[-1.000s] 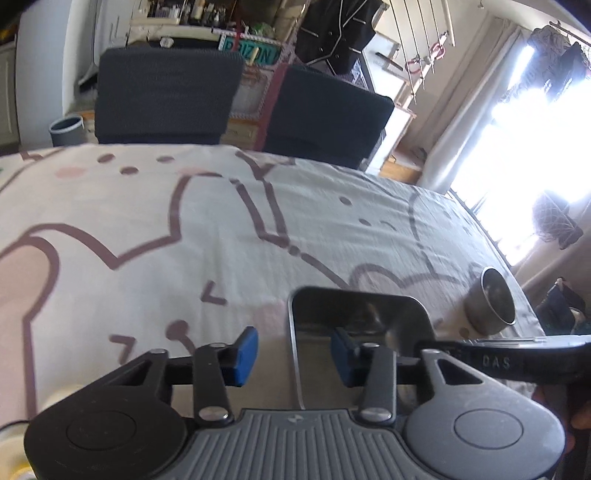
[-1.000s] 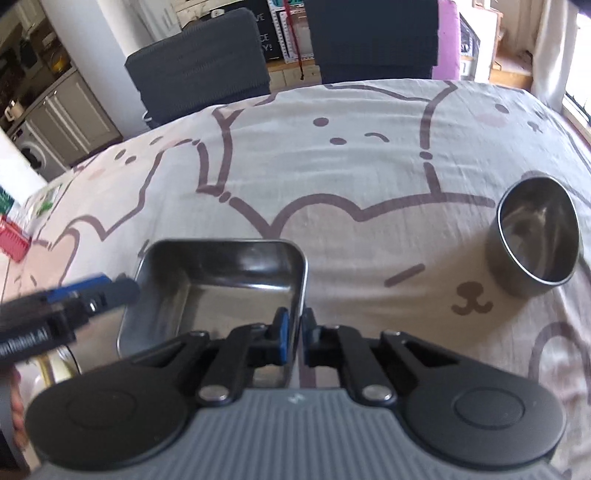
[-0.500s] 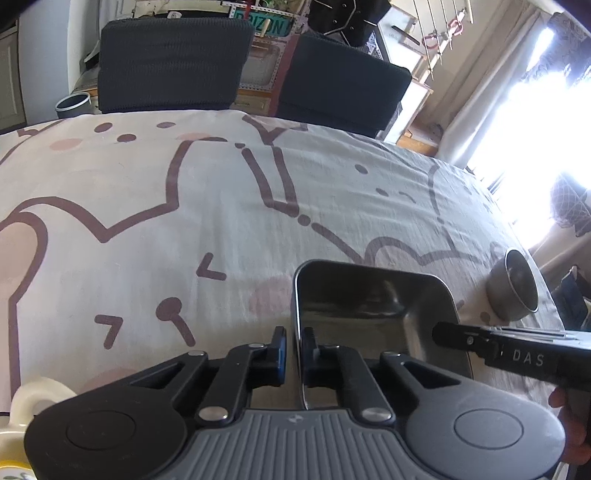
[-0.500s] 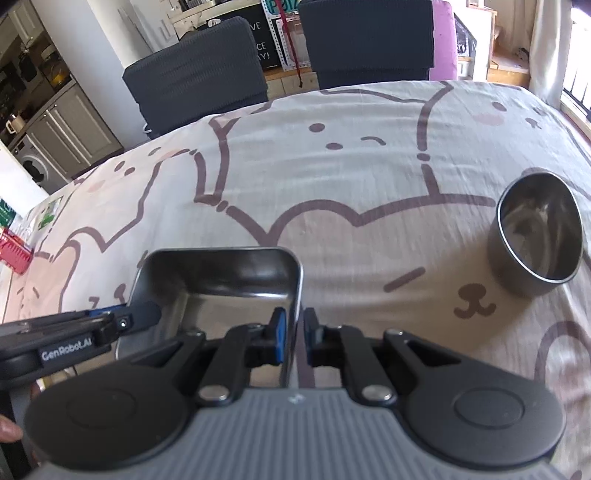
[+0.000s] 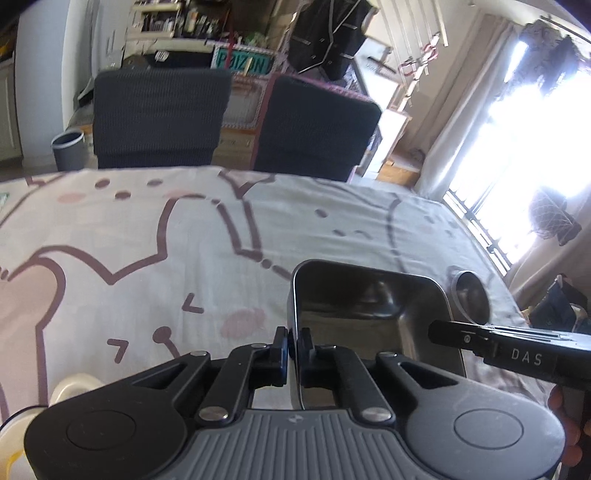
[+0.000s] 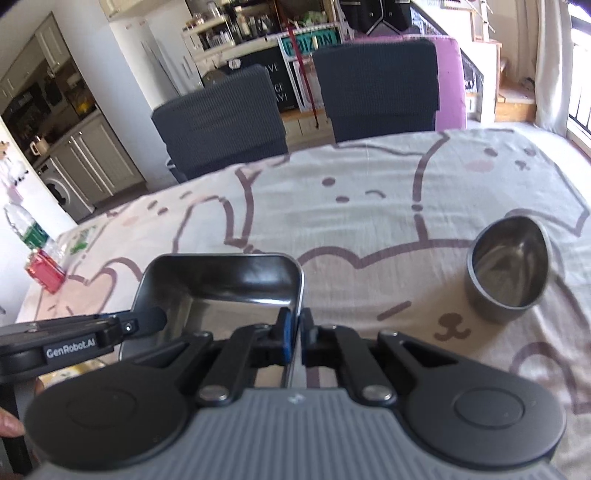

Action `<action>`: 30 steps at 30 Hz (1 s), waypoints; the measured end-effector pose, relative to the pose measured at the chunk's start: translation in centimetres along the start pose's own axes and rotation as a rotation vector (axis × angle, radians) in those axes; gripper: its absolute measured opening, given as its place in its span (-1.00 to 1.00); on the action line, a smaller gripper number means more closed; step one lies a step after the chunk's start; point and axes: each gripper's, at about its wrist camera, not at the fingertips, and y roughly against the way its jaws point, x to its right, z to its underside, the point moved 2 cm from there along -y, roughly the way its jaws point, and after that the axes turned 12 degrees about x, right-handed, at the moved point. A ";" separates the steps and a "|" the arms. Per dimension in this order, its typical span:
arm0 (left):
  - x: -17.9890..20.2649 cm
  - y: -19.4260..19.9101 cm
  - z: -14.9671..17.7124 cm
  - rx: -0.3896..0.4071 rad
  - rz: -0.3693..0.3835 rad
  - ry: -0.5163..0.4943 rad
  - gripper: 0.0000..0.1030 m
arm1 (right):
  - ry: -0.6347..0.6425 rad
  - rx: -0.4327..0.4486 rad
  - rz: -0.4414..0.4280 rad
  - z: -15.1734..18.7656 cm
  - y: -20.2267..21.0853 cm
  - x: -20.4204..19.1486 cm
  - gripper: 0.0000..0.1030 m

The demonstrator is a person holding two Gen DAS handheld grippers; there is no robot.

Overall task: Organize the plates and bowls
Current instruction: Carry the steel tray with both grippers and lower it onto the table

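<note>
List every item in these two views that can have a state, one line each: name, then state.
Steel tray: empty, gripped at both side walls.
Left gripper: shut on the tray's left wall.
Right gripper: shut on the tray's right wall.
Steel bowl: upright, empty, standing apart on the tablecloth.

A table under a pale cloth printed with brown cartoon animals fills the foreground. At its far edge stand 2 dark chairs. Behind them, cluttered shelves line the wall. Kitchen cabinets and a washing machine sit far left. Strong daylight pours through a curtained window on the right.
</note>
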 end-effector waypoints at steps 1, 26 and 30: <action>0.5 0.7 0.1 0.005 0.004 -0.003 -0.88 | 0.001 0.006 0.001 -0.1 0.8 0.0 -0.88; 7.0 6.1 7.6 -0.068 0.013 -0.022 -0.87 | 0.113 0.018 0.202 5.1 11.0 0.2 -0.89; 6.4 5.8 7.6 -0.076 0.020 0.031 -0.87 | 0.100 -0.007 0.194 5.4 10.6 0.7 -0.90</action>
